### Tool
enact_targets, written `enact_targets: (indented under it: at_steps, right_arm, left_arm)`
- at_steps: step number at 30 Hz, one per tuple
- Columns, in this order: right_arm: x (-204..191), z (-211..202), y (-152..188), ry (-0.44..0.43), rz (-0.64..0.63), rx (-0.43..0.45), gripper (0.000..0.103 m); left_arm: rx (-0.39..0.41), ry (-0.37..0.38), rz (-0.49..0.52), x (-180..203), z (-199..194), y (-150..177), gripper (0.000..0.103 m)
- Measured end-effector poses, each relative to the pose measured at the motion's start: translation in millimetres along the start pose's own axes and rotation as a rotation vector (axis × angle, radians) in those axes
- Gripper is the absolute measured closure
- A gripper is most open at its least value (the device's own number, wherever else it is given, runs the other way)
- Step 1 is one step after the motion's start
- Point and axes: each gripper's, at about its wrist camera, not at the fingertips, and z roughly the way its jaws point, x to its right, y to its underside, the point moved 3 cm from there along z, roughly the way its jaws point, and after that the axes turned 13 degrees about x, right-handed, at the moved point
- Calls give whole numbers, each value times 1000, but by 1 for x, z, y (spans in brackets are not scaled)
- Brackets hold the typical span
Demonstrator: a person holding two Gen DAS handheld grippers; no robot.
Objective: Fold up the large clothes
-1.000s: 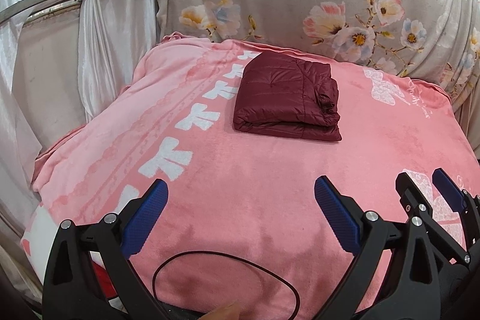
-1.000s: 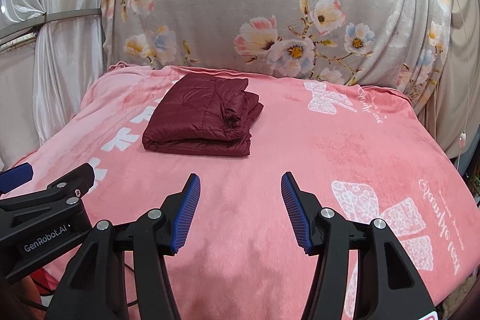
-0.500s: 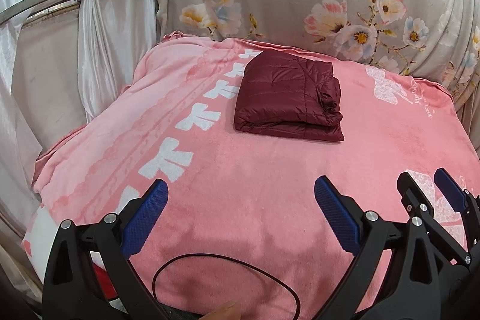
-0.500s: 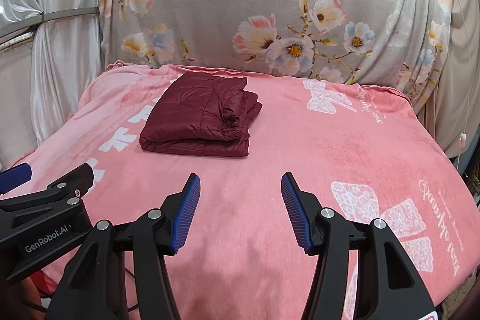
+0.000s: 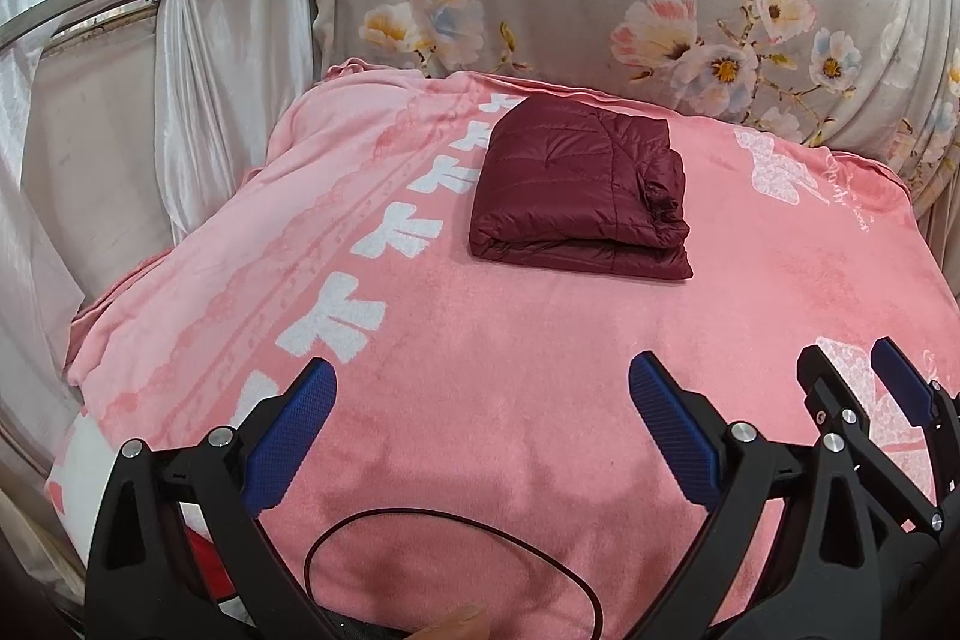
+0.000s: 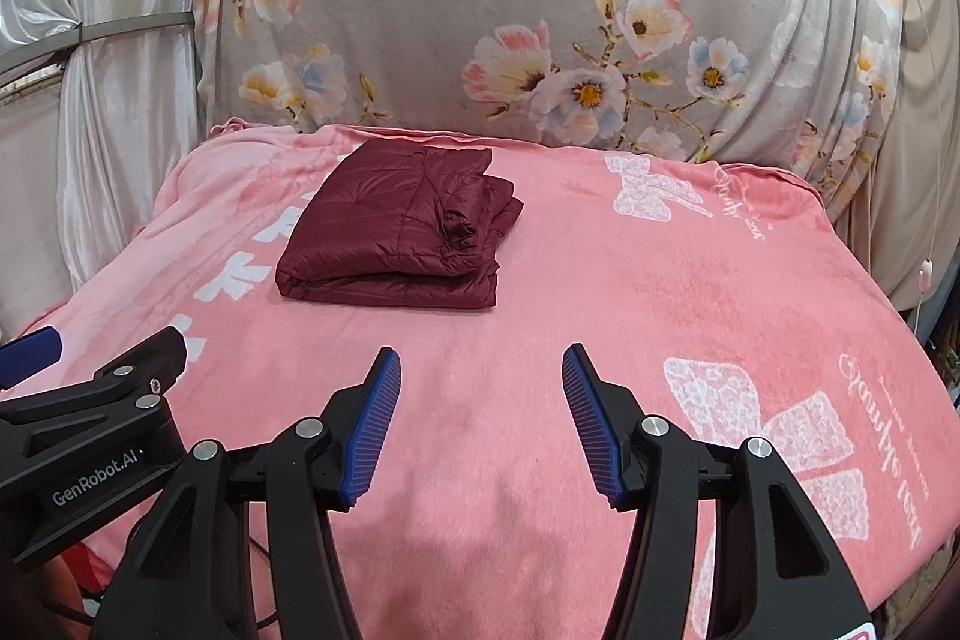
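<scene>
Left wrist view: left gripper (image 5: 480,424), jaws wide apart, nothing between them, poised over the near part of the blanket (image 5: 540,370). Right gripper (image 6: 480,424), jaws apart at a middling gap, also empty, just beside the left one on its right.

Cable (image 5: 456,550): thin dark loop lying on the blanket under the left gripper.

Blanket: pink, white printed motifs, spread flat as the work surface.

Jacket (image 5: 576,196): maroon, quilted, folded into a compact stack toward the far middle of the blanket, well apart from both grippers. Bunched layers show at its right edge (image 6: 468,220). Judged: folding looks finished or nearly so.

Backdrop (image 6: 540,10): grey floral cloth behind the blanket. Curtain (image 5: 198,58): white, tied, at left.

Risks, as judgement:
- Puffy quilted layers may spring open if the stack is nudged or lifted from one side only.
- Slick shell fabric may slip from the pads (image 6: 375,436) if only the top layer is pinched.
- The cable loop could snag a jaw when the left gripper advances.
- A low approach may drag the blanket and shift the stack.
</scene>
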Motion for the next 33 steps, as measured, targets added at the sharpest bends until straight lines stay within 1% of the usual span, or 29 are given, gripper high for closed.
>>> enact_targets:
  at_steps: [33]
  right_arm:
    - [5, -1, -1, -7, -2, -4, 48]
  left_arm:
    - [-5, 2, 4, -2, 4, -1, 8]
